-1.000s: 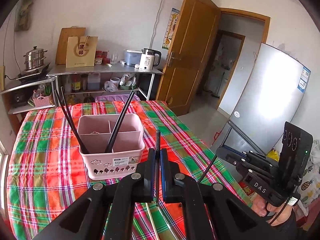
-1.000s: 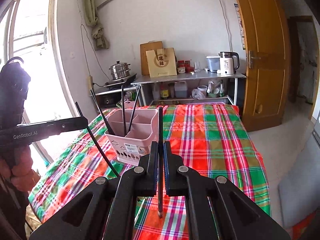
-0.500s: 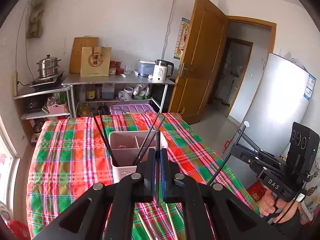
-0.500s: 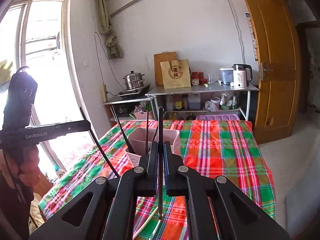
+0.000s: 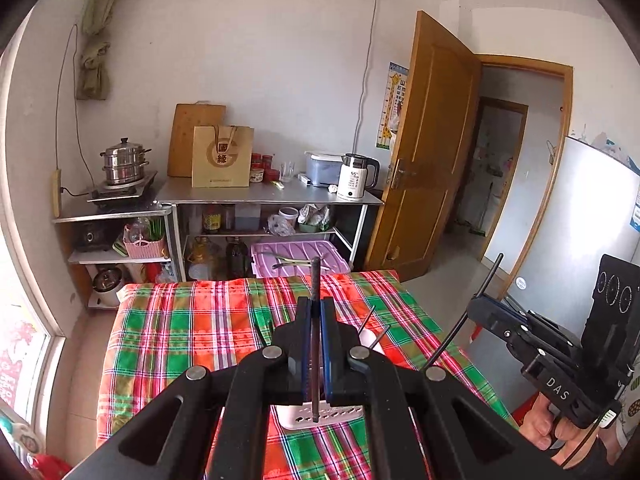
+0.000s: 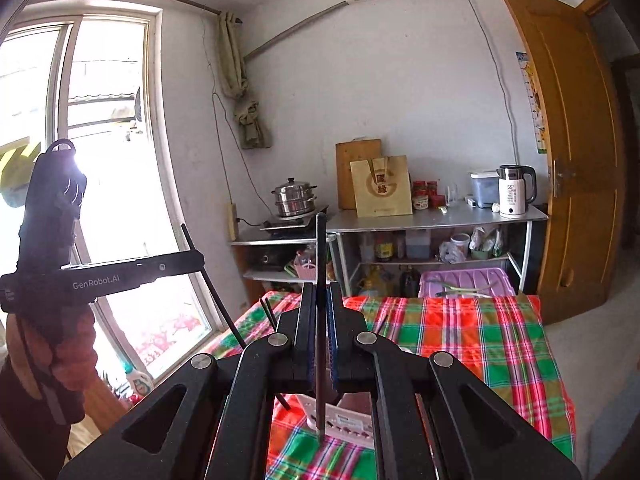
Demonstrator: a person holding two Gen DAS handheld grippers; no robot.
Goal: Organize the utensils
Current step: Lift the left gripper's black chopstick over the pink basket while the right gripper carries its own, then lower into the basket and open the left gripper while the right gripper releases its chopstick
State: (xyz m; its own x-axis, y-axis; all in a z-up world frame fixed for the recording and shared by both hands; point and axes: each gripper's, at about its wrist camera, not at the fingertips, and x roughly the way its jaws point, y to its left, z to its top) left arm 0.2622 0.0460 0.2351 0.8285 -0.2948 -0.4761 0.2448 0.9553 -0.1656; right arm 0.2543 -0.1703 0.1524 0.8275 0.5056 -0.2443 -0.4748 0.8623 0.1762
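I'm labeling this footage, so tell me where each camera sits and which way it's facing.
Left wrist: sits on the left hand-held gripper, shut on a dark chopstick, looking over the pink basket toward the door; the right hand-held gripper shows at right.
Right wrist: sits on the right hand-held gripper, shut on another chopstick, facing the window; the left hand-held gripper shows at left.
Shared: plaid tablecloth, steel shelf, kettle.

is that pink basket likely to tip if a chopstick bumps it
Possibly: the basket looks like thin, perforated plastic, so probably light. Chopsticks leaning out of it could lever it over. The plaid cloth underneath probably resists sliding.
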